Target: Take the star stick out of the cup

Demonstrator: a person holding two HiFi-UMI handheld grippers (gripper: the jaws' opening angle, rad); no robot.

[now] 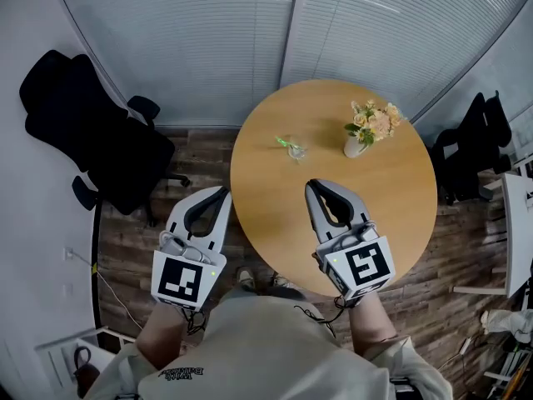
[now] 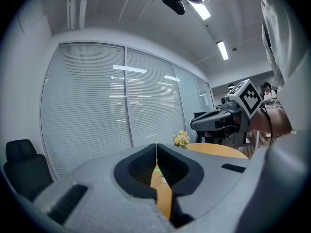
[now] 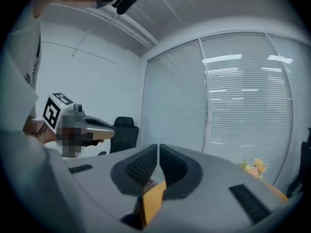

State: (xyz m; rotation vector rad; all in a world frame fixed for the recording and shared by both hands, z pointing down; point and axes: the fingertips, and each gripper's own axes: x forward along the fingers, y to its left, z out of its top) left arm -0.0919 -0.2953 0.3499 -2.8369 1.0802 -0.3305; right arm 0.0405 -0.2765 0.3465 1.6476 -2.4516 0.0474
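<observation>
We hold both tongs empty, tips together: the left tongs (image 1: 223, 192) are just beside the tabletop (image 1: 391, 215) edge, the right tongs (image 1: 313, 185) over it. The cup (image 1: 296, 150) stands toward the far side, well apart from both, with the green star stick (image 1: 284, 142) in it. A flower vase (image 1: 356, 146) stands near, to its right.

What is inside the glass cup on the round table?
A green star stick leans in the cup, its top poking out. Anything else inside is too small to tell.
</observation>
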